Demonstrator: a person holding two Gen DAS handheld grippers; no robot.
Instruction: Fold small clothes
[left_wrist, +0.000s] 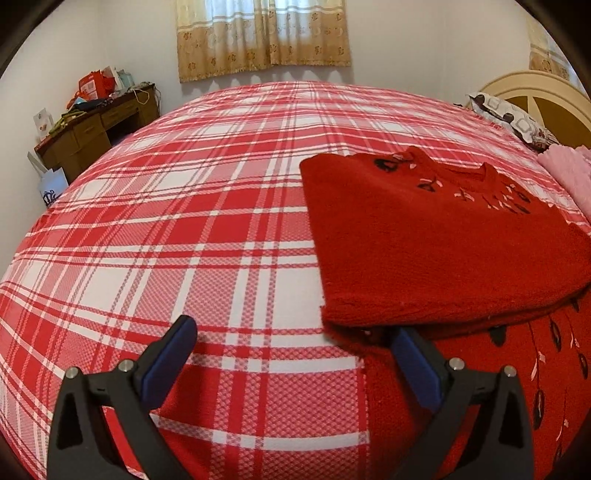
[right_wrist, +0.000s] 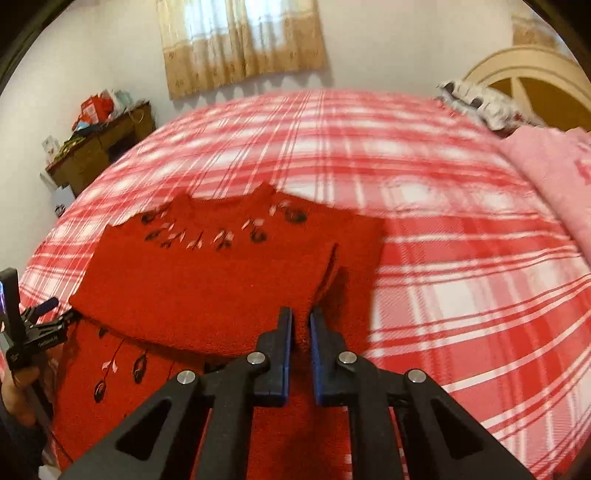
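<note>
On the red-and-white plaid bedspread (left_wrist: 184, 221) a red sweater (right_wrist: 207, 273) with dark leaf embroidery was laid partly folded, well short of a pink blanket (right_wrist: 546, 173), a patterned pillow (left_wrist: 517, 122), a cream headboard (left_wrist: 535, 92), a curtained window (left_wrist: 262, 33) and a cluttered wooden desk (left_wrist: 92, 129). A fold of its right edge was pinched by the narrowly closed right gripper (right_wrist: 301, 317), while the left gripper (left_wrist: 291, 336) was held wide apart at its left edge, one finger (left_wrist: 413, 354) touching the cloth, nothing gripped.

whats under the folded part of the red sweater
Under the folded part lies more of the same red sweater, showing embroidered leaves, on the plaid bedsheet. How far that lower layer reaches underneath is covered.
</note>
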